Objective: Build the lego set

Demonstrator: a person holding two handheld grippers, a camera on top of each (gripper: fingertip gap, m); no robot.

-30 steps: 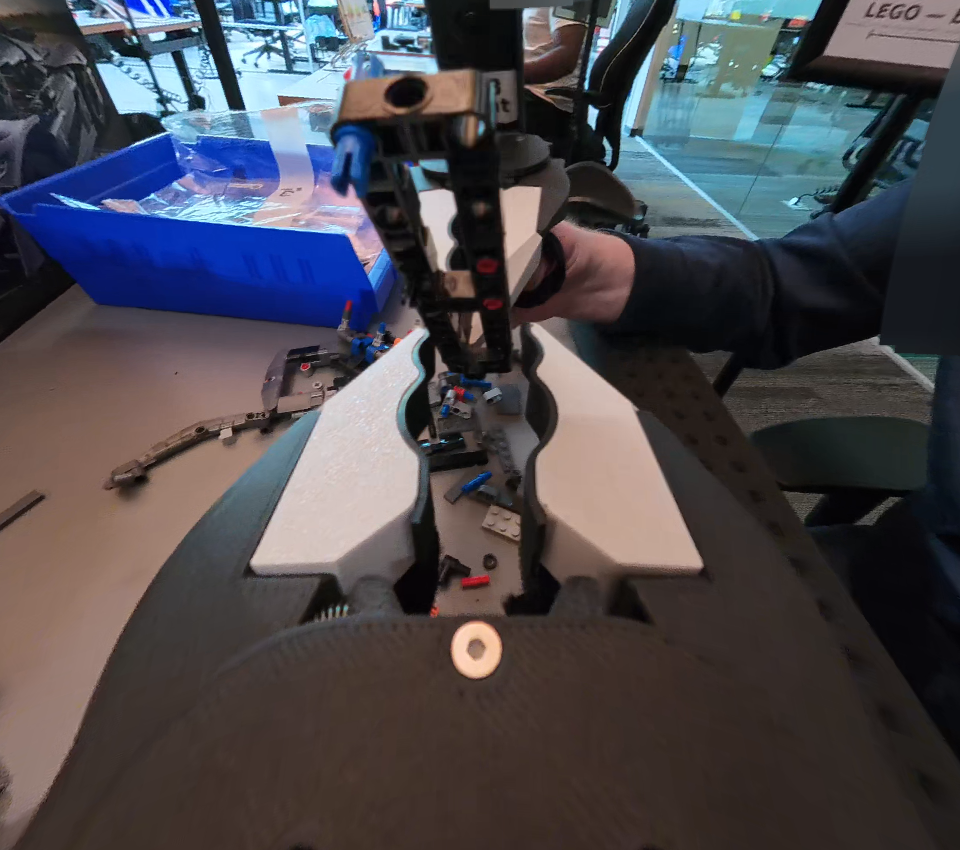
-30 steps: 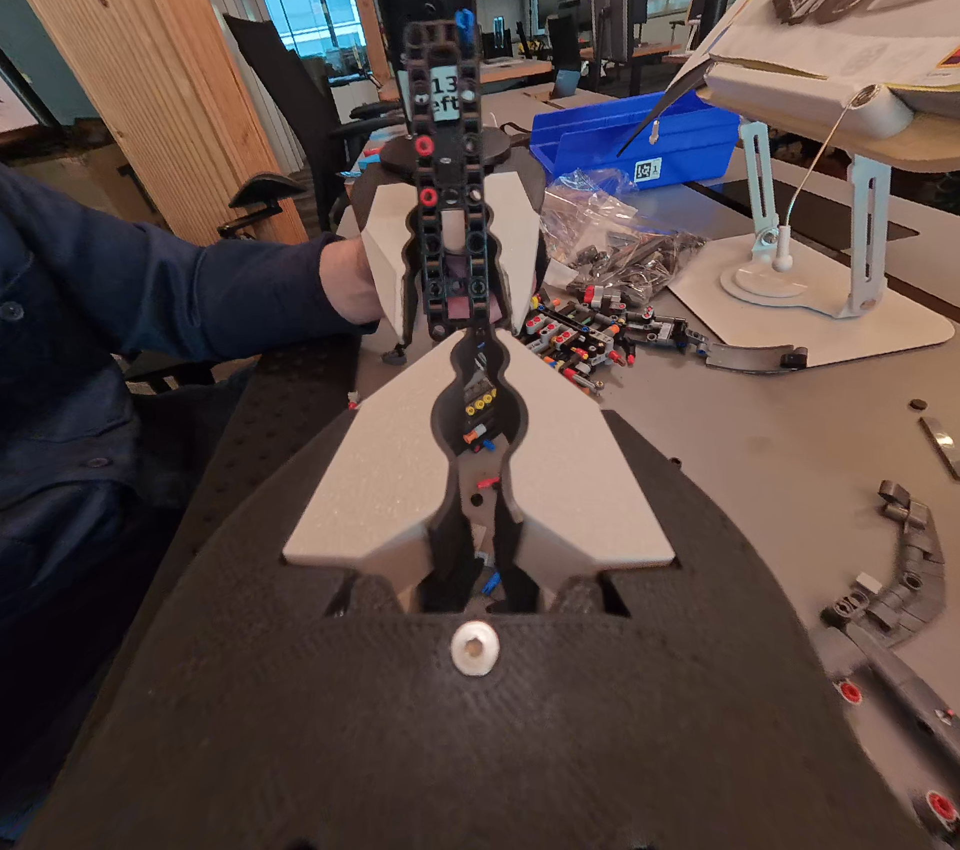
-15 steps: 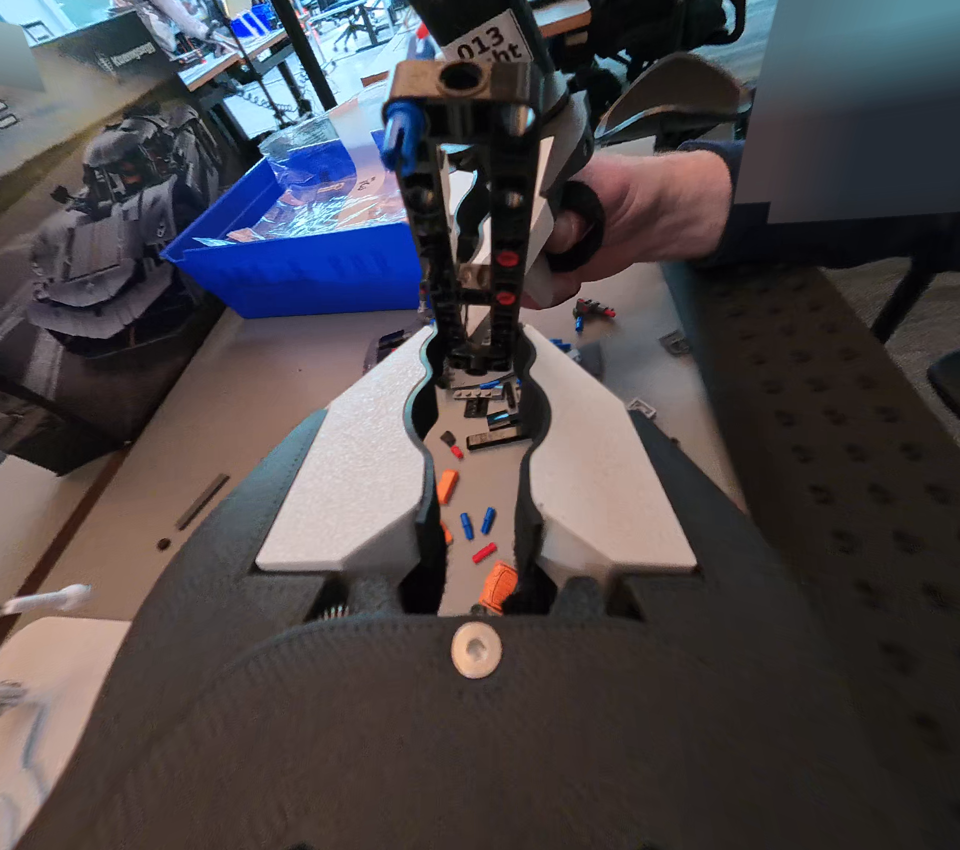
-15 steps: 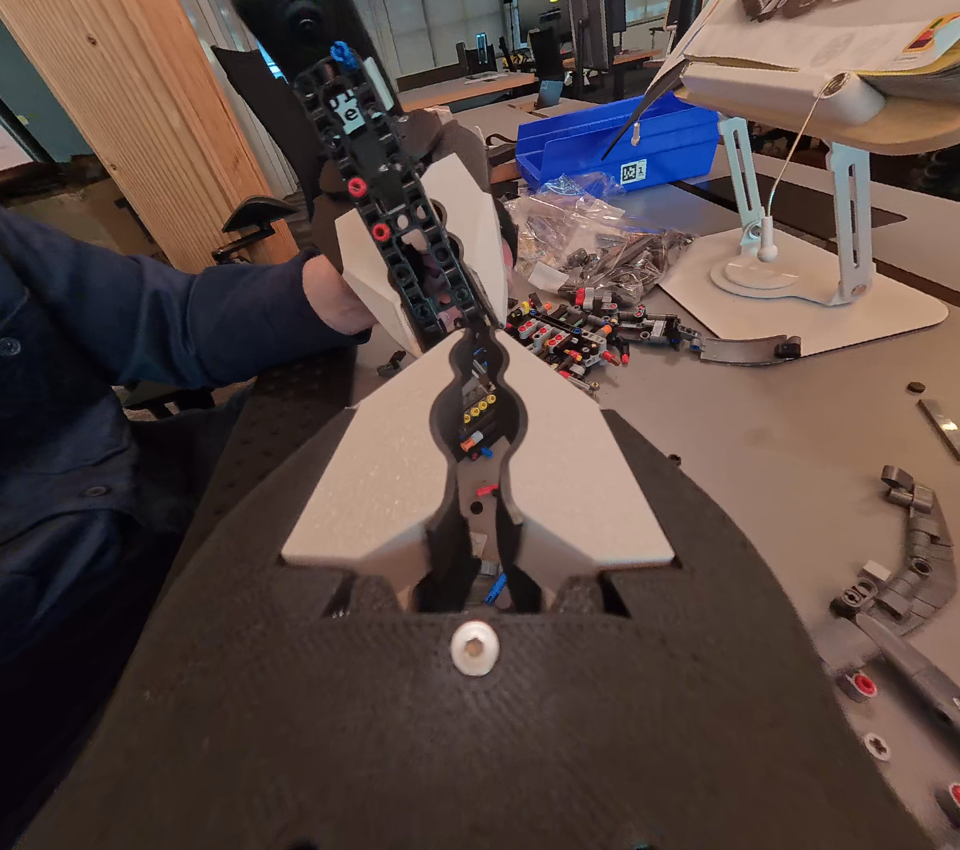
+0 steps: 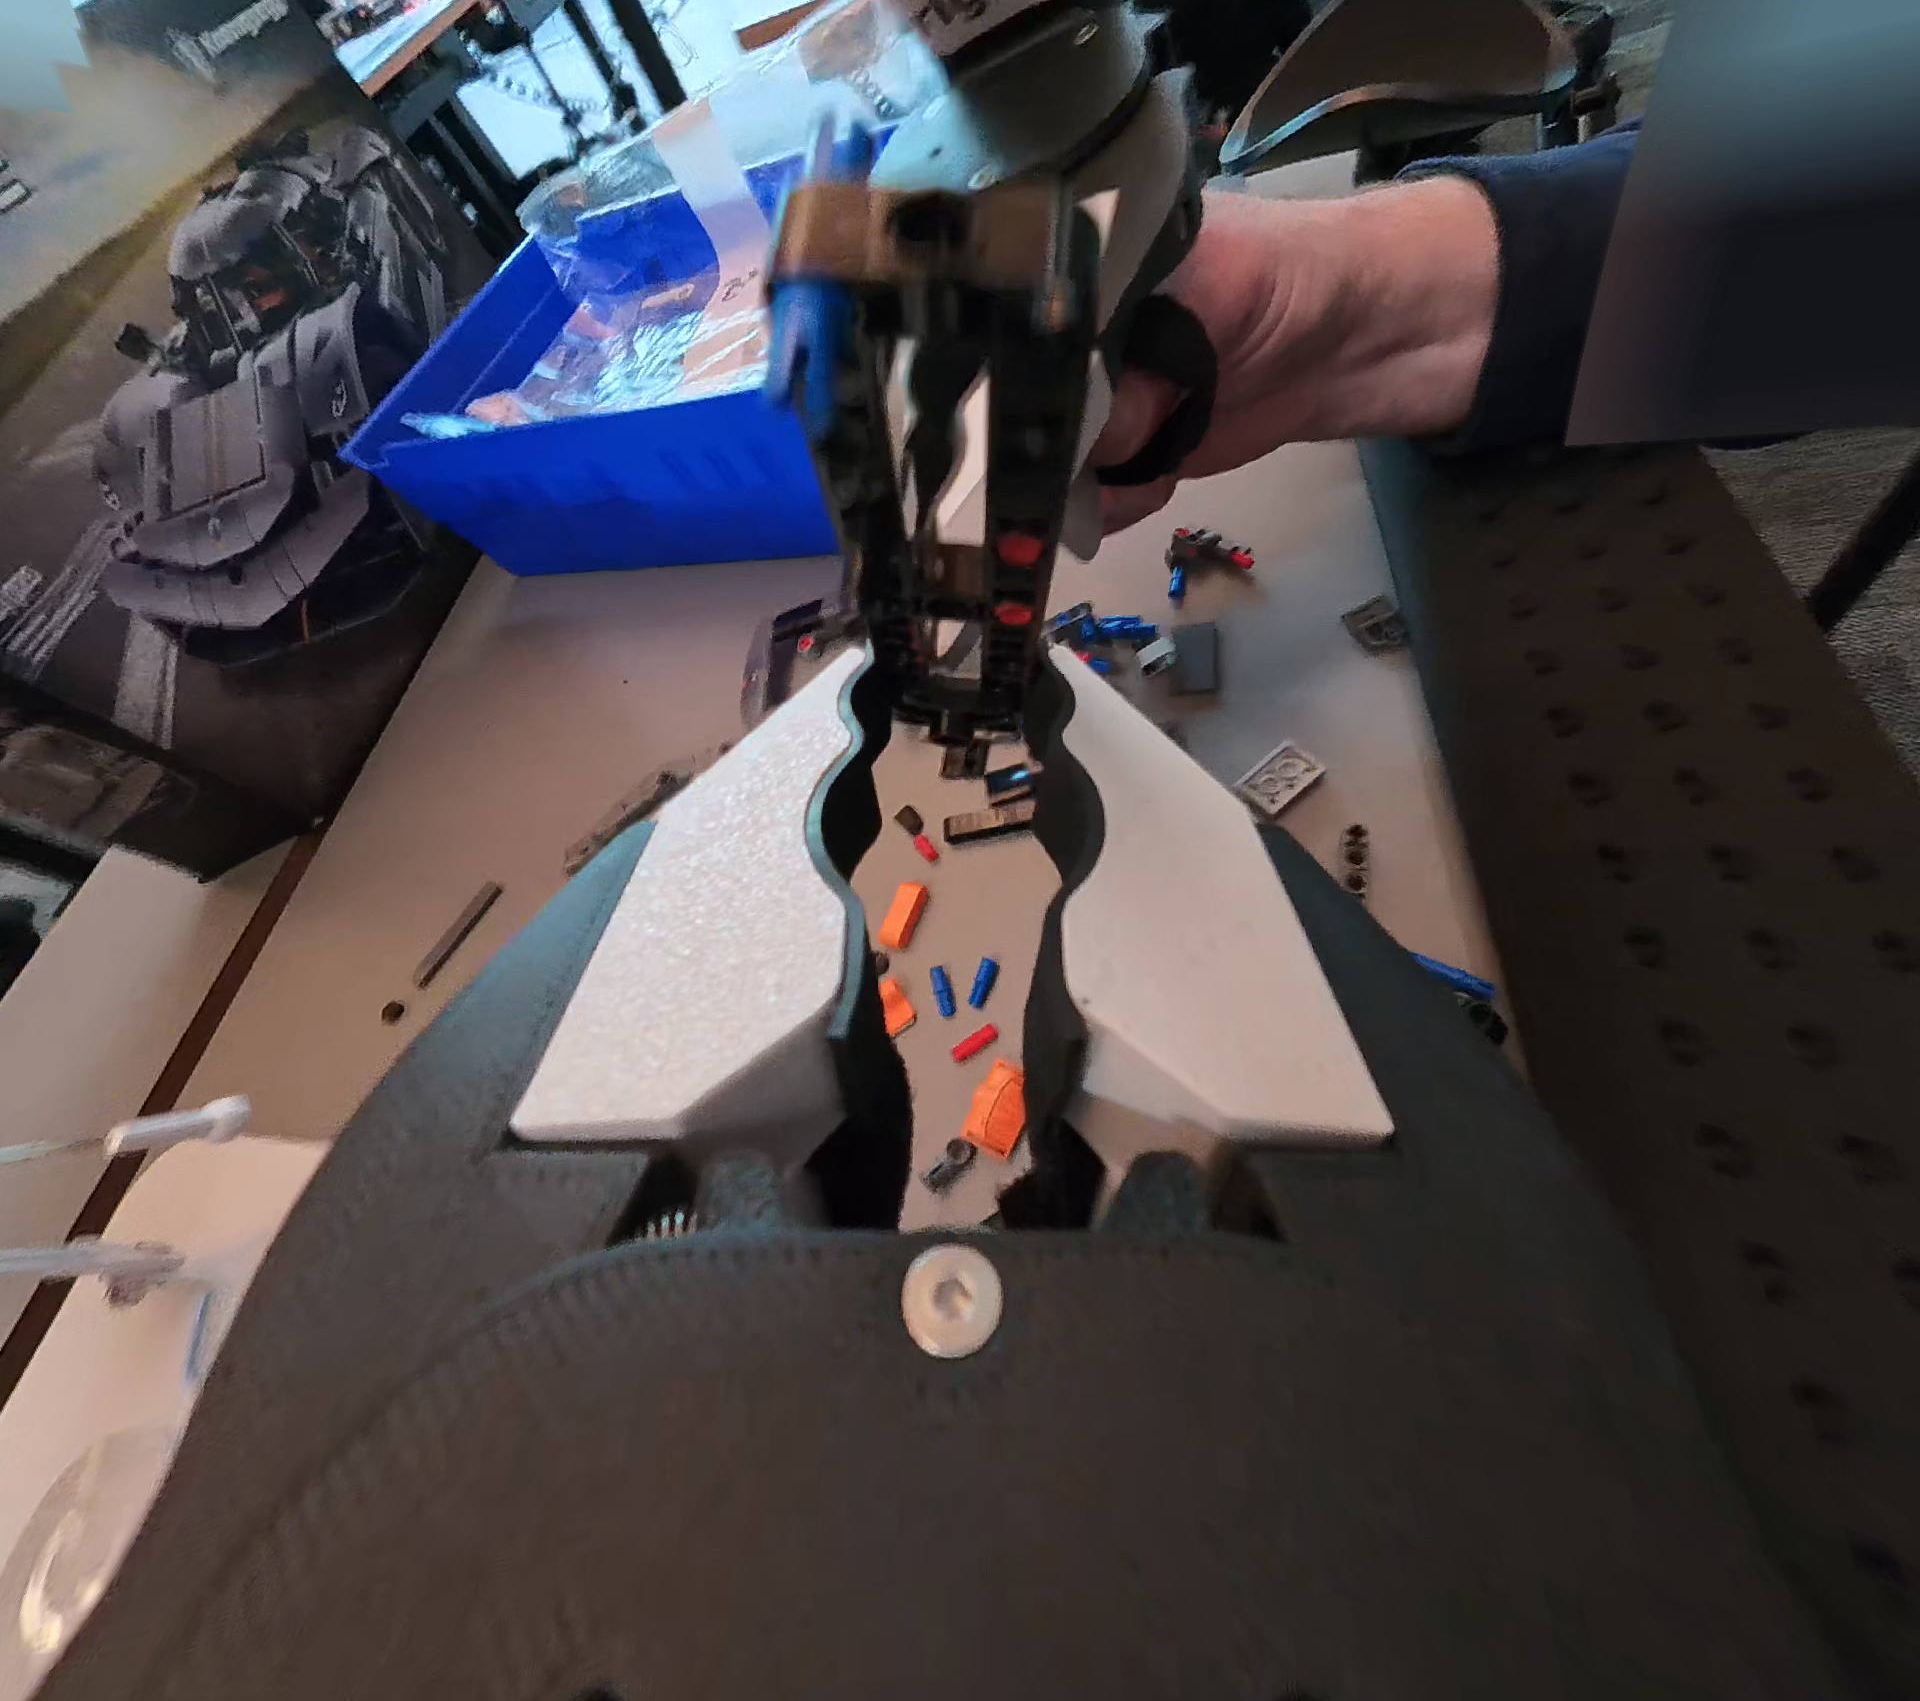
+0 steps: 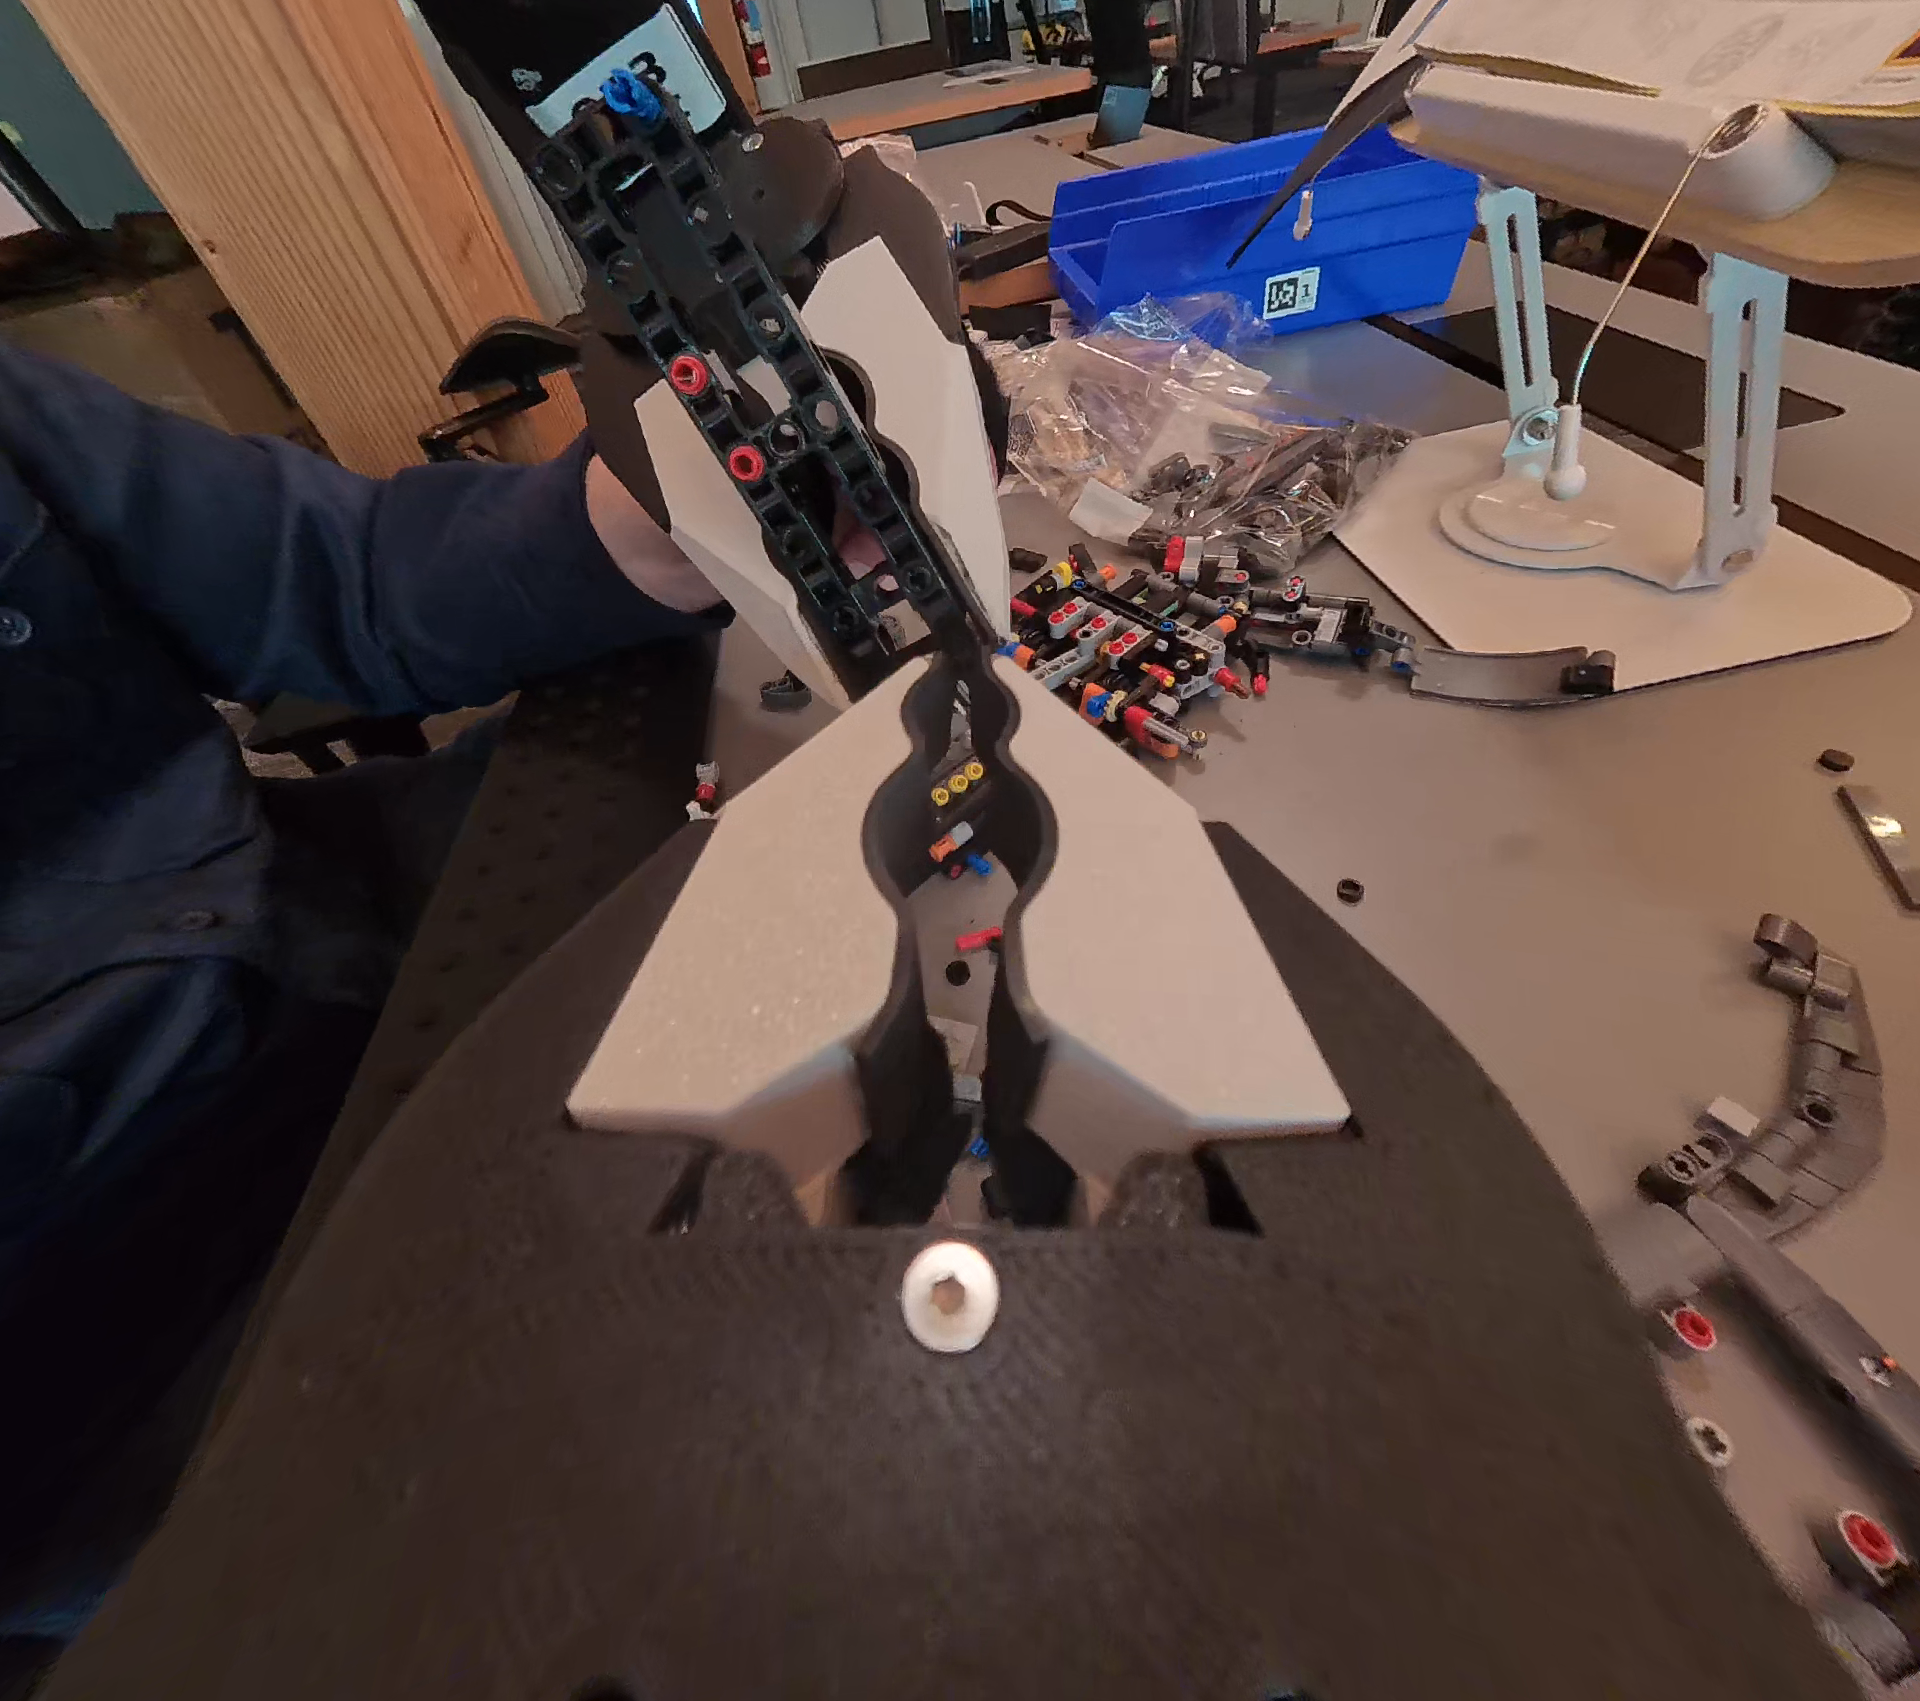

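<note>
Both grippers clamp the black frame (image 6: 748, 425); only left view shows orange pieces (image 5: 902, 913).

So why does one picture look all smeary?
Left wrist view: motion blur smears the black lego frame, the blue bin and the left edge; right wrist view: the frame looks sharp, though wide-angle bending curves the table.

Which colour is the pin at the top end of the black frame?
Blue pin; right wrist view.
</note>
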